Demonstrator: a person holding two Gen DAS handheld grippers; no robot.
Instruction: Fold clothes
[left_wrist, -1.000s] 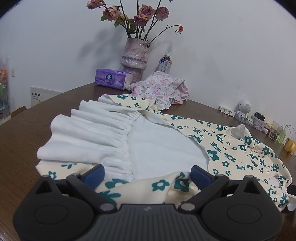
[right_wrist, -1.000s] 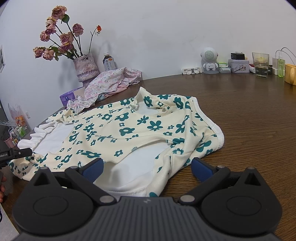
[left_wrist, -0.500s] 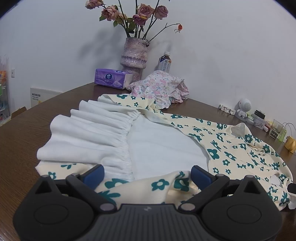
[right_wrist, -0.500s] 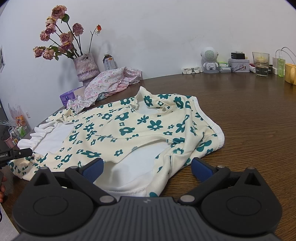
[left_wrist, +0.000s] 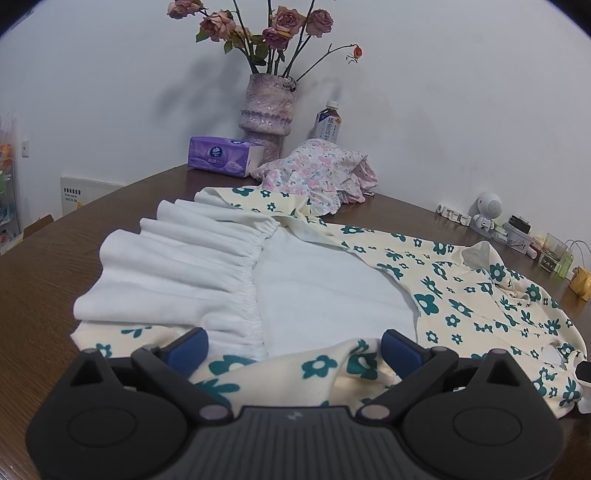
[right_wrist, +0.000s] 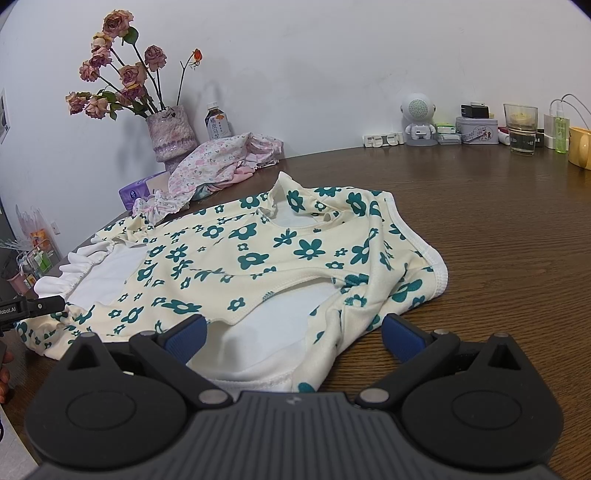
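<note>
The floral dress (right_wrist: 258, 254) is lying spread on the brown table (right_wrist: 498, 229), with its white lining (left_wrist: 325, 284) turned up at the skirt end and the collar pointing toward the far side. The left gripper (left_wrist: 293, 345) is standing wide open, its blue pads on both sides of a raised fold at the hem, not pinching it. The right gripper (right_wrist: 291, 336) is also wide open, waiting at the near edge by the armhole.

The cloth is looking light, soft and limp, so it will probably sag and wrinkle when lifted, and the smooth lining may slip against the outer layer. A good hold seems to be the stitched hem and the seamed edge, taking both layers together. A pink flowered garment (right_wrist: 221, 155) is waiting behind the dress.
</note>
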